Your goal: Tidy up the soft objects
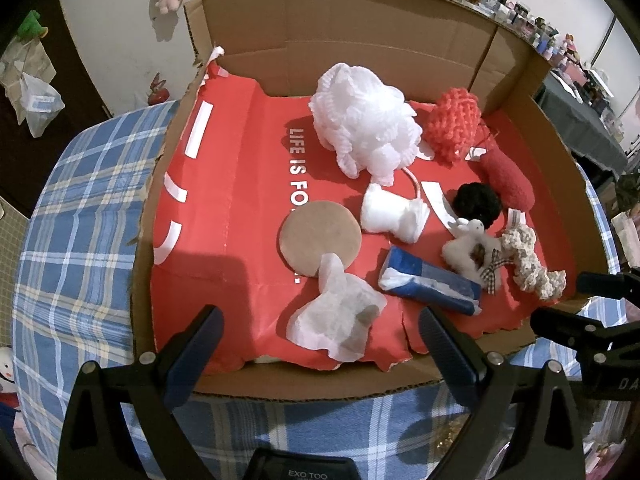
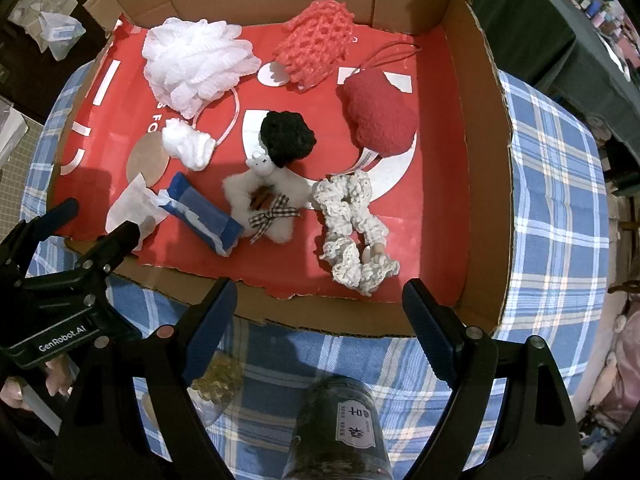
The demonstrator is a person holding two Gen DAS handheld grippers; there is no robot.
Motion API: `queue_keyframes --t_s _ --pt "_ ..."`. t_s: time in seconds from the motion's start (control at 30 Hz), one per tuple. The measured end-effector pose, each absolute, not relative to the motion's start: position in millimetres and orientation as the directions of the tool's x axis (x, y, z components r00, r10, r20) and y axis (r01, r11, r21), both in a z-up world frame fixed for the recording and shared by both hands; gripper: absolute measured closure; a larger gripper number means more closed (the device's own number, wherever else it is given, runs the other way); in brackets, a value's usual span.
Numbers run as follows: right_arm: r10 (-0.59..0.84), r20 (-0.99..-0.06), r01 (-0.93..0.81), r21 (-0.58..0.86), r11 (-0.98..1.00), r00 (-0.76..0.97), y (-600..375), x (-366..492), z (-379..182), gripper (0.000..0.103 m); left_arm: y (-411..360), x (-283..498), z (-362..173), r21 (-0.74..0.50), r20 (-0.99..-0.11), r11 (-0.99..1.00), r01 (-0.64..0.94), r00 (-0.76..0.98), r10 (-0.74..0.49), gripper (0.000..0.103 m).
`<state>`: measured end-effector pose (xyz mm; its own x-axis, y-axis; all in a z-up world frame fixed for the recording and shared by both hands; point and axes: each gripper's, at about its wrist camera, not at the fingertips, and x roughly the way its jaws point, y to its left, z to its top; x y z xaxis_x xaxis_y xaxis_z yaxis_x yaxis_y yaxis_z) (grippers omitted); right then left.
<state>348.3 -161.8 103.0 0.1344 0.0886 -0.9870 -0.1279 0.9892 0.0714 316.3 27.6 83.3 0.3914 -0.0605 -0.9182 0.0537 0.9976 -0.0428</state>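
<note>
Cardboard box (image 2: 476,128) with a red lining sits on the blue checked cloth (image 2: 560,184), and every soft thing lies inside it. Take the black pom-pom (image 2: 287,136) near the middle as your mark. Behind it to the left you see the white bath puff (image 2: 196,62), behind it to the right the coral net pouch (image 2: 316,46), and just right of it the red felt heart (image 2: 380,118). Touching its near edge is the small white plush animal (image 2: 262,204) with a checked bow. Right of that plush lies the cream crocheted scrunchie (image 2: 354,228), and left of it the blue tissue pack (image 2: 204,214). Further left are the white cotton wad (image 2: 188,144), the tan round pad (image 2: 146,158) and a crumpled tissue (image 1: 336,312).

You hold your right gripper (image 2: 320,316) wide open over the box's near edge, nothing between its fingers. Your left gripper (image 1: 320,344) also stands wide open and empty (it hovers just before the crumpled tissue).
</note>
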Motion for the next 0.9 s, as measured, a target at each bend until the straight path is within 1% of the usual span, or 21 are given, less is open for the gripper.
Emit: queue_keyframes --t_s 0.57,0.73,0.9 --pt "0.094 -0.985 -0.131 0.076 0.989 0.142 -164 350 104 0.018 28 319 82 -0.035 -0.919 0.998 0.051 0.390 -0.053 0.003" --pt "0.077 -0.975 -0.126 0.051 0.991 0.208 -166 345 115 0.018 31 314 91 -0.043 -0.907 0.997 0.059 0.416 -0.064 0.003" --pt "0.097 -0.946 -0.116 0.064 0.991 0.309 -170 330 138 0.018 36 288 123 -0.054 -0.857 0.996 0.073 0.508 -0.084 0.003"
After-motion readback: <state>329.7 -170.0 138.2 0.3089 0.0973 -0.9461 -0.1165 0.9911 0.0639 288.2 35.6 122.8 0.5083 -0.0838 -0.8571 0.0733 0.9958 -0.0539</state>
